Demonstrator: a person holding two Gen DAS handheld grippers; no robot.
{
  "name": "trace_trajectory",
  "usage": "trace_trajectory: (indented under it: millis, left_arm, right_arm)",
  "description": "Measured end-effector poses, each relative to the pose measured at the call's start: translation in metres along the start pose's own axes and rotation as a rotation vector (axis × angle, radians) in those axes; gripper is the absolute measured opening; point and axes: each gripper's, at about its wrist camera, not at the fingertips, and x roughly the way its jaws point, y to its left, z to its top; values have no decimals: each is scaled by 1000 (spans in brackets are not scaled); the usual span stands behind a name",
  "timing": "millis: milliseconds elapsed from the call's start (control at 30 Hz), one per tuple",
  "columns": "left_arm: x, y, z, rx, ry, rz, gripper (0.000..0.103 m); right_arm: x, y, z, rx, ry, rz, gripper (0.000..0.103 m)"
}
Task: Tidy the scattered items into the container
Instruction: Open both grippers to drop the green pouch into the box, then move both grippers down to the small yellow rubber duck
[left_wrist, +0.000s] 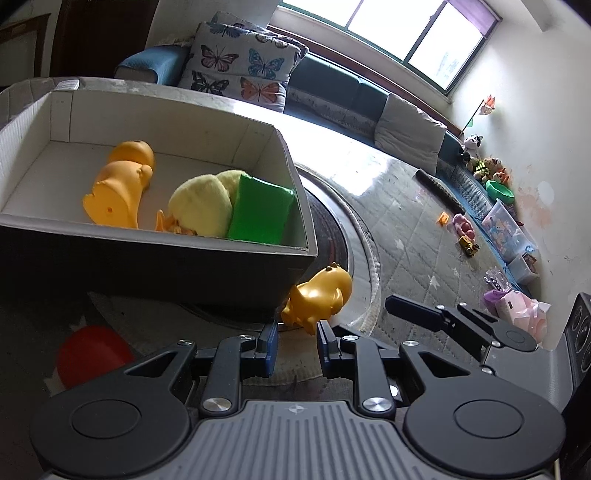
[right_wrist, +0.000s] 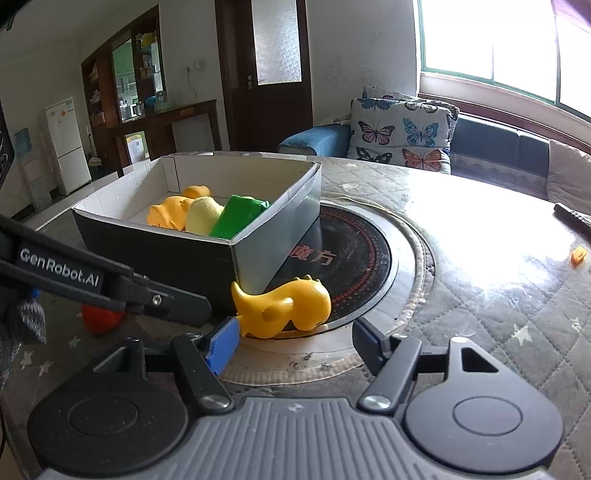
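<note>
A dark cardboard box (left_wrist: 184, 266) (right_wrist: 155, 254) stands on the table and holds an orange toy (left_wrist: 118, 184), a pale yellow plush (left_wrist: 201, 208) and a green block (left_wrist: 260, 210). A yellow dinosaur toy (left_wrist: 319, 297) (right_wrist: 284, 308) lies on the table against the box's near corner. My left gripper (left_wrist: 297, 345) is open and empty, just short of the dinosaur. My right gripper (right_wrist: 295, 343) is open wide and empty, its blue-padded fingers (right_wrist: 221, 345) either side of the dinosaur's near end. The left gripper's arm (right_wrist: 110, 288) crosses the right wrist view. A red ball (left_wrist: 92, 354) (right_wrist: 101, 317) lies left of the box.
A round black hotplate (right_wrist: 354, 266) is set in the quilted table (right_wrist: 498, 314). A small orange piece (right_wrist: 578, 255) and a remote (right_wrist: 574, 219) lie far right. A sofa with butterfly cushions (right_wrist: 399, 133) stands behind. Toys and bins (left_wrist: 502, 225) line the wall.
</note>
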Motion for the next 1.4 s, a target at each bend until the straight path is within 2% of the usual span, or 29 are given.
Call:
trace_trajectory:
  millis: [167, 333, 433, 500, 700, 867, 1067, 1400]
  left_arm:
    - [6, 0, 0, -10, 9, -2, 25]
    - [10, 6, 2, -35, 11, 0, 25]
    - [10, 10, 4, -45, 9, 3, 25]
    - [9, 12, 4, -52, 6, 7, 25]
    - [10, 19, 6, -65, 7, 13, 25]
    - [9, 22, 7, -76, 6, 12, 25]
    - [7, 25, 9, -91, -2, 4, 25]
    - [3, 25, 5, -94, -7, -17, 25]
  right_arm:
    - [0, -9, 4, -7, 9, 33, 69]
    - [7, -19, 8, -35, 38, 102, 70]
    - [14, -22, 11, -57, 50, 140, 72]
    - [20, -25, 12, -67, 55, 170, 80]
    - [41, -30, 18, -89, 75, 268, 83]
    - [55, -33, 17, -81, 99, 310, 83]
    - [45, -33, 11, -69, 77, 363, 83]
    - [9, 2, -8, -185, 54, 389, 83]
